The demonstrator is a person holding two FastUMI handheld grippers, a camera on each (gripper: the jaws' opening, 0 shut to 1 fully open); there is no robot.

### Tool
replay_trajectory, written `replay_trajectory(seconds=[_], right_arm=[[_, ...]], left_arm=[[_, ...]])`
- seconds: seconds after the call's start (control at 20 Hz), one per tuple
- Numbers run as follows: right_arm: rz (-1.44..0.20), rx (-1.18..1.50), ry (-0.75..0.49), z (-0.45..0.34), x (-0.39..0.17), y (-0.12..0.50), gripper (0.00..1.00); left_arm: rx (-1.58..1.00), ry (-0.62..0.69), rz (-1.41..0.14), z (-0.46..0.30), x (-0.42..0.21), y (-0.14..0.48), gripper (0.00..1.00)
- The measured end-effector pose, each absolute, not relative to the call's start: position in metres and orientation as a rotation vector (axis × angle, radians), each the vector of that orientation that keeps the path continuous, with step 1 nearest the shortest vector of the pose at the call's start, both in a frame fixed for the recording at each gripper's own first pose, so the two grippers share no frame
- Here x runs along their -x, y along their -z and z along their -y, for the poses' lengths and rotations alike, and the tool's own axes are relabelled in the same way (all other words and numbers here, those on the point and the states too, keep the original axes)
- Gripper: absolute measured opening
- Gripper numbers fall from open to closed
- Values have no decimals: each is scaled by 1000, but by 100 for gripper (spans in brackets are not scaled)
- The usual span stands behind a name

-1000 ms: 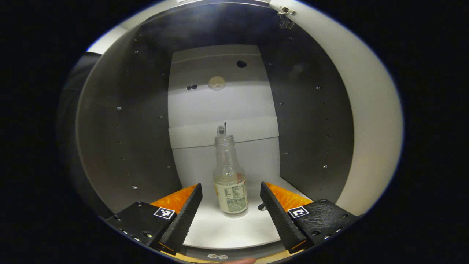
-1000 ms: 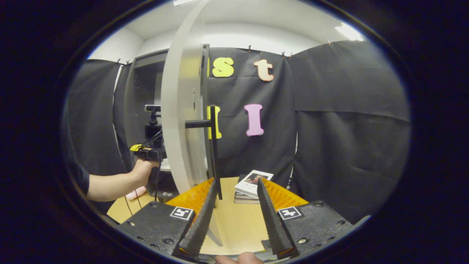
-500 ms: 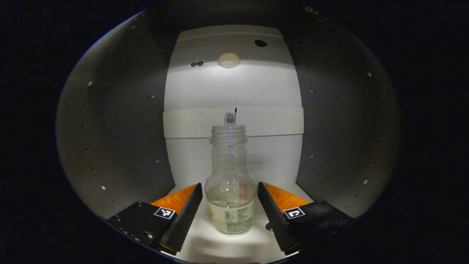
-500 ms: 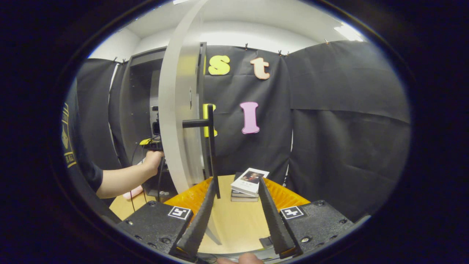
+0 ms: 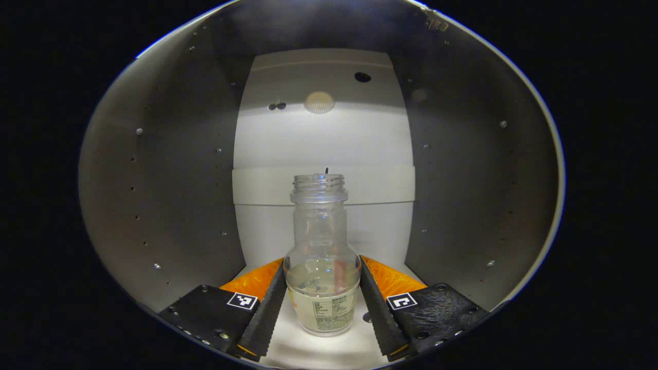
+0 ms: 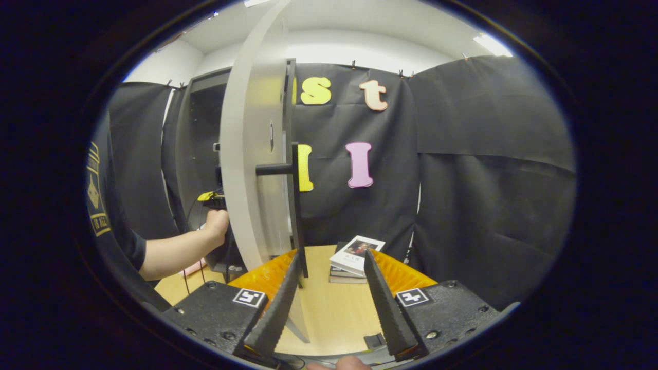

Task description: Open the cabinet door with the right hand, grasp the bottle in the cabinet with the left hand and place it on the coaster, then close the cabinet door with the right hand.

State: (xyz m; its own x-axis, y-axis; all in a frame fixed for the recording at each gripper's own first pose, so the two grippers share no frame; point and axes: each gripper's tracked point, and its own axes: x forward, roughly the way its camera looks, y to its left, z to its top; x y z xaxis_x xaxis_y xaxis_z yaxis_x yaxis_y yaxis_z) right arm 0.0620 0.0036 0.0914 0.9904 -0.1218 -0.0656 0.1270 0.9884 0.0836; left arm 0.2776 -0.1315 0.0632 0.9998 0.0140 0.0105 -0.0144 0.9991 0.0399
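Observation:
A clear glass bottle (image 5: 322, 272) without a cap stands upright on the white cabinet floor (image 5: 318, 349); it holds a little pale liquid and has a label low on its body. My left gripper (image 5: 322, 270) reaches inside the cabinet, both ribbed fingers pressing the bottle's sides. In the right gripper view the white cabinet door (image 6: 247, 169) stands open, edge-on. Its black bar handle (image 6: 297, 205) ends just beside the left finger of my right gripper (image 6: 332, 254), which is open and holds nothing. A hand (image 6: 216, 223) holds the left gripper behind the door.
Dark grey side walls (image 5: 169, 195) close in on both sides of the bottle, with a white back panel (image 5: 324, 133) behind. A stack of books (image 6: 355, 259) lies on the wooden table (image 6: 329, 308) past the door. A pink flat object (image 6: 194, 267) lies under the forearm.
My left gripper moved deeper into the cabinet until the bottle stood between its fingers, then the fingers closed onto the bottle. The right gripper has stayed open by the door handle, barely shifting.

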Motion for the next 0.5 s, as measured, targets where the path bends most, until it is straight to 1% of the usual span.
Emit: replay_trajectory(seconds=[0.1,0.15,0.2,0.25,0.3,0.4,0.5], right_arm=[[-36,-92,96,2,-63,-91,86],[-49,-84,77,5,-61,-87,91],[-62,-70,49,5,-61,-83,98],[-65,-46,20,6,-58,-80,100],[-60,-10,7,11,-55,-80,99],[-57,62,-7,24,-46,-70,100],[-61,82,-50,27,-36,-56,100]], left_arm=[[-67,-10,20,131,-246,-67,76],[-86,-18,26,128,-228,-69,76],[-95,-13,33,129,-209,-69,87],[-104,-17,39,126,-191,-69,87],[-116,-31,43,121,-172,-69,73],[-119,-60,59,109,-137,-67,73],[-105,-94,74,101,-103,-63,73]])
